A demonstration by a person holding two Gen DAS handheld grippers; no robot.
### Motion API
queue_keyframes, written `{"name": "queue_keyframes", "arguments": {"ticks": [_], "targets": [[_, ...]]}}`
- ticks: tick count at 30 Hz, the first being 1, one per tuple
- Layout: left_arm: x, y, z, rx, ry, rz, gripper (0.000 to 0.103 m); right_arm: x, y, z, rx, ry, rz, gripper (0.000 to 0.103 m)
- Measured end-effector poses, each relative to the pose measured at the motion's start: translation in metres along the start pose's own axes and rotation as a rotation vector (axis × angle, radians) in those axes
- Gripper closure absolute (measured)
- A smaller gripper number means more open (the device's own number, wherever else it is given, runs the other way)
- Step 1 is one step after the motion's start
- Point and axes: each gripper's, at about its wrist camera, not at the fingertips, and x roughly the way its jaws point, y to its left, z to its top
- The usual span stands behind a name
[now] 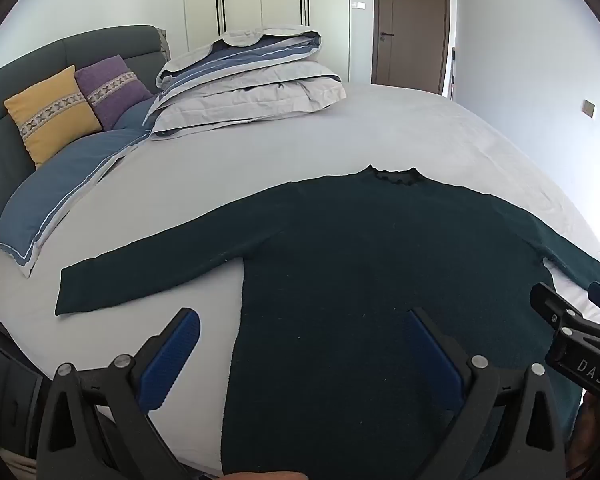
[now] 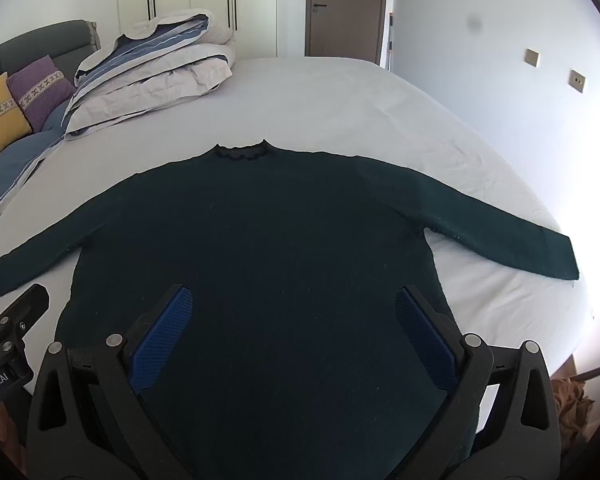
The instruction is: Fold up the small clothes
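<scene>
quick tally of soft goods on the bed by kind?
Sweater, dark green, spread flat: 1
Throw cushions, yellow and purple: 2
Blue pillow: 1
Folded duvet: 1
Total: 5

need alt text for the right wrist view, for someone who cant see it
A dark green long-sleeved sweater lies flat on a white bed, both sleeves spread out and collar pointing away from the camera. The open right gripper hovers over its lower body, holding nothing. A folded duvet and cushions sit at the far left.
</scene>
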Motion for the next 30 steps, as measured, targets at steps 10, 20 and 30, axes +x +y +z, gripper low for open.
{"name": "queue_keyframes", "arguments": {"ticks": [10,20,30], "targets": [[-0.0036,0.0041,-0.0019,-0.005,0.004,-0.004,0.000,0.0000,0.0002,-0.0004,0.003,-0.002,0.003,0.000],[-0.0041,0.0039,-0.0045,-0.005,0.005,-0.004,0.000,-0.0012,0.0012,-0.0003,0.002,-0.002,0.001,0.000],[0.0003,0.0033,-0.0017,-0.007,0.008,-0.003,0.000,0.0001,0.0009,-0.0029,0.002,-0.001,-0.001,0.000]]}}
